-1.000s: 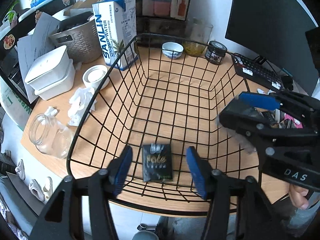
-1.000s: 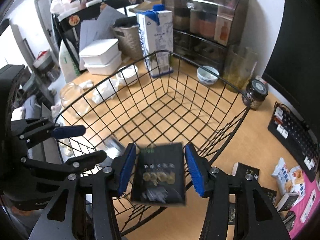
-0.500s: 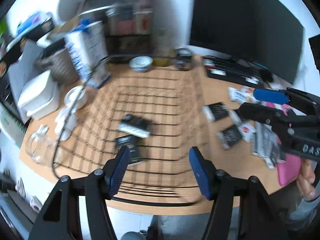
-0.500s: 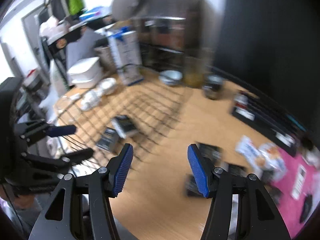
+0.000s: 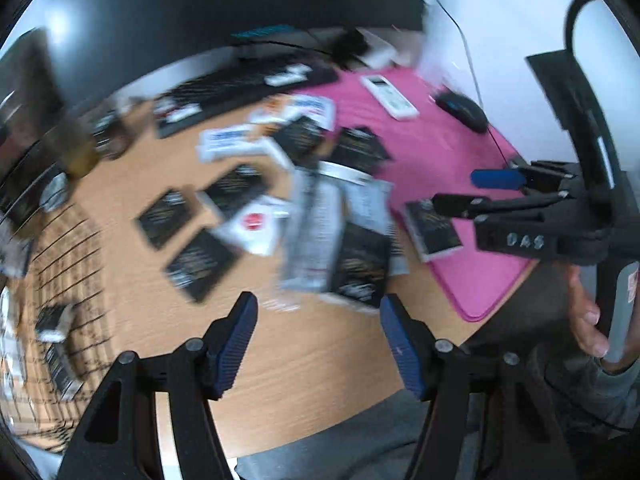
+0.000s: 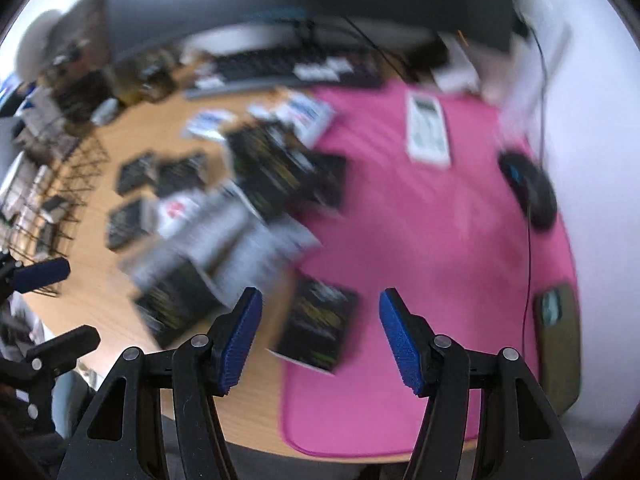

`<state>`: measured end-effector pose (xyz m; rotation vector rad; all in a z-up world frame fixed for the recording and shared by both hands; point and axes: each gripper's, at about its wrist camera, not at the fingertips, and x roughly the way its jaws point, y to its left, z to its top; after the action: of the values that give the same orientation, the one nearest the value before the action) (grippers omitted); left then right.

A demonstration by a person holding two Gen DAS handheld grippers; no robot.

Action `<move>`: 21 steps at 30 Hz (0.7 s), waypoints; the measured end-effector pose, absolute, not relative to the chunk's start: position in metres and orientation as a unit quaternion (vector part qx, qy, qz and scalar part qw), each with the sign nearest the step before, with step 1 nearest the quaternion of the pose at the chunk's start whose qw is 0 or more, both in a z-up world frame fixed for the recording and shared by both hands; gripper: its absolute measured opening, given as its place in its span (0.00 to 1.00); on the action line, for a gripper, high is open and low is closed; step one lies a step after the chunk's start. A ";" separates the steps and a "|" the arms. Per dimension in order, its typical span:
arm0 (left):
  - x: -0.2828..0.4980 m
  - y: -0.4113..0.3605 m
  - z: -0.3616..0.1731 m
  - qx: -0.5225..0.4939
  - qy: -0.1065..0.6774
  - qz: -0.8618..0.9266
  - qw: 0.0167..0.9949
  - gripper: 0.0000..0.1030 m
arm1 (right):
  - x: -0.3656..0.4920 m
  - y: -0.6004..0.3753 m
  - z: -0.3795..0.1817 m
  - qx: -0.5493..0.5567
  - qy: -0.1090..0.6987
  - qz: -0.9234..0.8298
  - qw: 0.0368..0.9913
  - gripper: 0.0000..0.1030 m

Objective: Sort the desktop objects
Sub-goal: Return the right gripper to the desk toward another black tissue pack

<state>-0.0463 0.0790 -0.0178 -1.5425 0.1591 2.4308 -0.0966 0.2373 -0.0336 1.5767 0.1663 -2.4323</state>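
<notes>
Packets: while both views are smeared by blur, a heap of black packets (image 5: 360, 264) and white ones (image 5: 256, 228) lies mid-counter, some overlapping the left edge of the pink mat (image 6: 420, 220); one black packet (image 6: 320, 326) lies on the mat's near left corner, below the right tool.
Loose packets: three black ones (image 5: 200, 262) lie apart on bare wood, left of the heap.
Basket: a wire basket (image 5: 64, 280) stands at the far left, with at least two dark packets (image 5: 52, 320) in it.
Left tool: left tool (image 5: 316, 340) hangs over bare wood near the heap's near edge, jaws wide and opening, nothing between them.
Right tool: right tool (image 6: 320, 336) hangs over the mat's near left corner, jaws apart and opening, gripping nothing; the black packet lies beneath the gap.
Hand: a hand (image 5: 592, 320) grips the right tool's handle at the right edge of the left view.
Counter: wooden counter (image 5: 300, 360) carries everything.
Mat: remote (image 6: 426, 130) far, mouse (image 6: 528, 184) right, phone (image 6: 558, 344) off its right edge.
Far side: keyboard (image 5: 248, 84) and dark monitor (image 5: 240, 0) behind it.
</notes>
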 end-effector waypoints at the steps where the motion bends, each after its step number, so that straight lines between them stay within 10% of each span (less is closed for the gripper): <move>1: -0.051 0.090 -0.024 -0.536 0.064 0.831 0.134 0.67 | -0.096 0.249 -0.043 0.547 0.042 -0.827 0.119 0.59; 21: -0.081 0.110 -0.065 -0.572 0.079 0.805 0.138 0.51 | -0.108 0.262 -0.076 0.567 -0.002 -0.812 0.137 0.59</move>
<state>-0.0815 0.1099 -0.0648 -1.6529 0.2284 2.3275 -0.1077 0.2623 -0.0765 1.6418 -0.0043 -2.3492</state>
